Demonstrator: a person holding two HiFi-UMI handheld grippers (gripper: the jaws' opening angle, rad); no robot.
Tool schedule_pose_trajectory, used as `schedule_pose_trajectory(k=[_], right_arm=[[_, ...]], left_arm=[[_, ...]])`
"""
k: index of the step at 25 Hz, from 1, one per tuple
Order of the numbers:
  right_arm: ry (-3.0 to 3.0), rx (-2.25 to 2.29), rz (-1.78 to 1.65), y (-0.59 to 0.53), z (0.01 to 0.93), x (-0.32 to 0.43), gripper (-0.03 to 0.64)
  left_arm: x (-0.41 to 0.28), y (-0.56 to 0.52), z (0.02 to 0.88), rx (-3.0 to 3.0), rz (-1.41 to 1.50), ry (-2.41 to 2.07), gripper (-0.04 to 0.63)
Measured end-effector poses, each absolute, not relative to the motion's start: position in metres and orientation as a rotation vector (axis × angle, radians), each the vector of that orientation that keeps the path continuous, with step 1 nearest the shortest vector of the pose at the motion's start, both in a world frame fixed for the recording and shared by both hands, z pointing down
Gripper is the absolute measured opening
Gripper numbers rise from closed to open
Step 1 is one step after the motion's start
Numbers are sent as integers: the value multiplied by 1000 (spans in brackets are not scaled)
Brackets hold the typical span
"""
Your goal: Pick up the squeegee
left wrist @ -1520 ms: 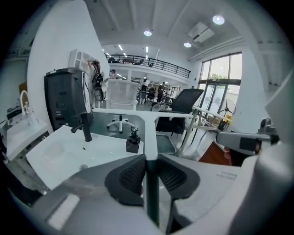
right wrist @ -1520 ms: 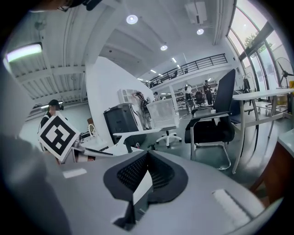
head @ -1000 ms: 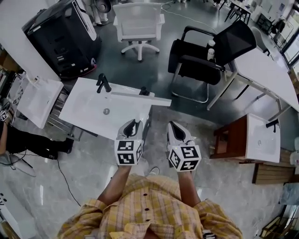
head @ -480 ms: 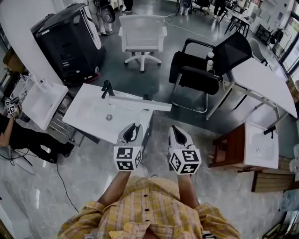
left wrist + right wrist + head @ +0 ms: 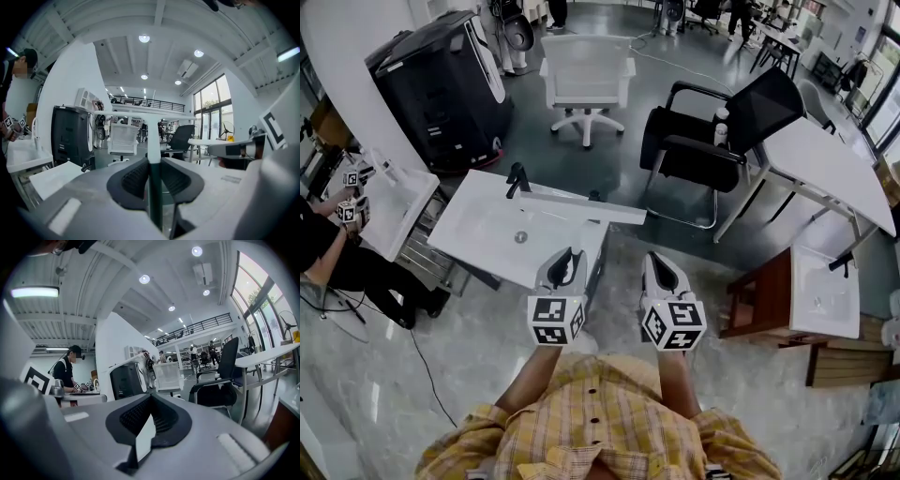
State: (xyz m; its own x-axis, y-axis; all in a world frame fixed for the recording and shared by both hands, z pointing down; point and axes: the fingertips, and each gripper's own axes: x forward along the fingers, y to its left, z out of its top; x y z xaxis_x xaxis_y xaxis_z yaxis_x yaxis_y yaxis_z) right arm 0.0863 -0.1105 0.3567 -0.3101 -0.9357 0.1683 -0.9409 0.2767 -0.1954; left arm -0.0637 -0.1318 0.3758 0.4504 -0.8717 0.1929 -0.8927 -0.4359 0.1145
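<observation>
Now the white-bladed squeegee with a dark green handle (image 5: pixel 153 140) is seen clamped upright in the left tool (image 5: pixel 565 266), its blade above the tips. A twist or slip is judged possible, since only the thin handle is gripped. The right tool (image 5: pixel 660 274) is closed on nothing. Just ahead of the left tool, the white rectangular sink basin (image 5: pixel 478 239) is seen to hold nothing.

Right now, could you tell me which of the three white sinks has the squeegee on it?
The middle sink with the black tap: the squeegee rests along its far edge. The left sink and right sink carry none.
</observation>
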Motion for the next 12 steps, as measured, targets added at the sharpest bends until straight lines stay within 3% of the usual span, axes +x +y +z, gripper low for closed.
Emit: schedule_pose_trajectory(k=[12], right_arm=[[-2502, 1846, 392, -108, 356, 94, -3]], left_arm=[[-60, -129, 375, 2508, 136, -1555, 87]])
